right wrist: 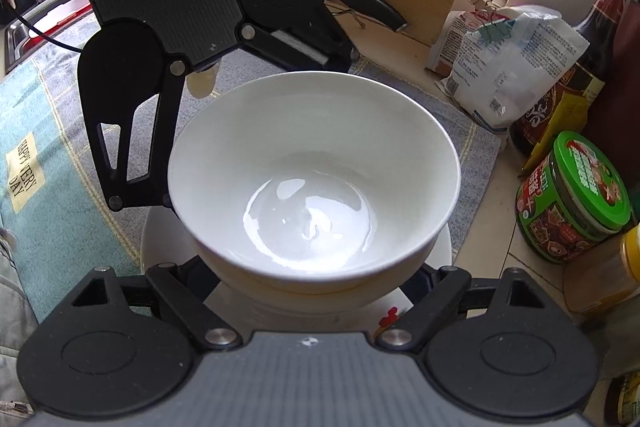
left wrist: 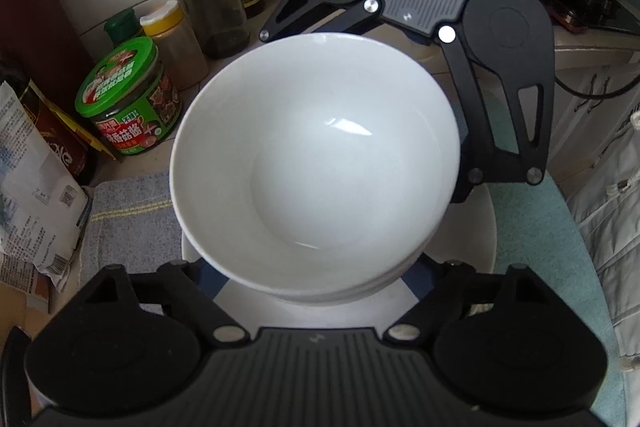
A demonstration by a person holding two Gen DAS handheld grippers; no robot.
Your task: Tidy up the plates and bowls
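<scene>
Left wrist view: jars (left wrist: 132,99) crowd the bench's left edge. The stacked white bowls (left wrist: 316,163) sit on a plate (left wrist: 476,227), between the spread fingers of the left hand-held gripper (left wrist: 316,283).

Right wrist view: the right hand-held gripper (right wrist: 316,279), also spread, flanks the bowls' base; the green-lidded jar (right wrist: 576,199) stands near on the right.

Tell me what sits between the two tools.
The stacked white bowls on a white plate; both wrist views show the opposite tool beyond them.

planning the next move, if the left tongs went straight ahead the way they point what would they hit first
The white bowl: it sits between the left tongs, stacked on a plate. Beyond it are the right tongs, though depth is unclear.
</scene>
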